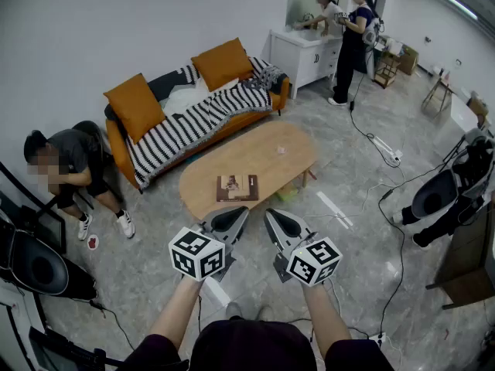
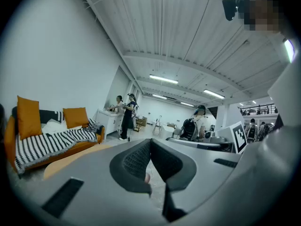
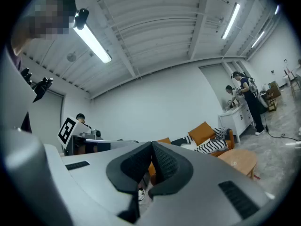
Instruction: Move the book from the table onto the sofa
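Both grippers hang in front of the person, short of the near end of the oval wooden surface [image 1: 267, 147]. The left gripper [image 1: 241, 212] has its jaws pressed together with nothing between them, and the right gripper [image 1: 271, 214] is likewise closed and empty, so the reach for the book has not yet begun. The book [image 1: 237, 187] lies flat on the surface, close to its near rim and just beyond the gripper tips. The orange sofa [image 1: 117, 147] stands on the far side, along the wall, with a striped blanket [image 1: 193, 122] over its seat and an orange cushion [image 1: 136, 105] at its left end. To do this step well, I judge the jaws should open before a gripper comes down, since a flat book offers only its thin edge. A low, nearly level approach to the near edge looks best, with one jaw sliding under the cover, perhaps after nudging the book to overhang the rim. The other gripper could steady the opposite side. The pages may fan open if only the cover is pinched. A person [image 1: 73, 165] sits on the floor by the sofa's left end, so the open stretch of blanket further right seems the safer place to set it.
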Tool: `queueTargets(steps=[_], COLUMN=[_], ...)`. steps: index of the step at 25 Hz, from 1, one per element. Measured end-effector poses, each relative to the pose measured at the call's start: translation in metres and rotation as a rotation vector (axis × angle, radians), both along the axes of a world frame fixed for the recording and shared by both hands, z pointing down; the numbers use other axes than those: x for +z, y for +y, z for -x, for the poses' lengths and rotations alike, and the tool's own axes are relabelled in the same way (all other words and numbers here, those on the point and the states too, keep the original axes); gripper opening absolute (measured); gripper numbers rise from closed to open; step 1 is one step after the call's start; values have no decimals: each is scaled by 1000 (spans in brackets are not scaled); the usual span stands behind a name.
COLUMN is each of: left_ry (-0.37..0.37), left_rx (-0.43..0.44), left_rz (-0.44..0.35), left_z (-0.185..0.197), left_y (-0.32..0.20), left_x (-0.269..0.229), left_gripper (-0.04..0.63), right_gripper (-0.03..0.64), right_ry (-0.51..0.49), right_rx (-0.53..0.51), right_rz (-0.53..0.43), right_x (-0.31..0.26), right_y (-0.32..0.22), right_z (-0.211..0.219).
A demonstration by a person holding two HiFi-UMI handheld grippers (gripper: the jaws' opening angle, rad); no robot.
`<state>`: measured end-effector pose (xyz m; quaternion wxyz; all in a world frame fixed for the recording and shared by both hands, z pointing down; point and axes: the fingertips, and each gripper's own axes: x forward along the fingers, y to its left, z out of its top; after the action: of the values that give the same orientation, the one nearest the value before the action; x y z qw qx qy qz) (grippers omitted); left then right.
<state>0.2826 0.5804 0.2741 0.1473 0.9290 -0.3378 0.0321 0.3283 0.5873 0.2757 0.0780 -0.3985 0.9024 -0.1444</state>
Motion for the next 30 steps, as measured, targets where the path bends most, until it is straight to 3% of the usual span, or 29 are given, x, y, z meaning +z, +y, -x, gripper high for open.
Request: queueTargets(steps=[18,30], left_ry=[6,-4], left_rx=[-14,-18], left_rz=[16,44], left_z=[12,69], left_y=[-1,-6], left_x=[14,24], left_gripper=[14,15], right_gripper=[25,25], right_ry=[-35,-53], right_rx=[-17,21], right_rz=[29,95], right_x=[13,30], right_y=[-1,-4], right_z=[11,55])
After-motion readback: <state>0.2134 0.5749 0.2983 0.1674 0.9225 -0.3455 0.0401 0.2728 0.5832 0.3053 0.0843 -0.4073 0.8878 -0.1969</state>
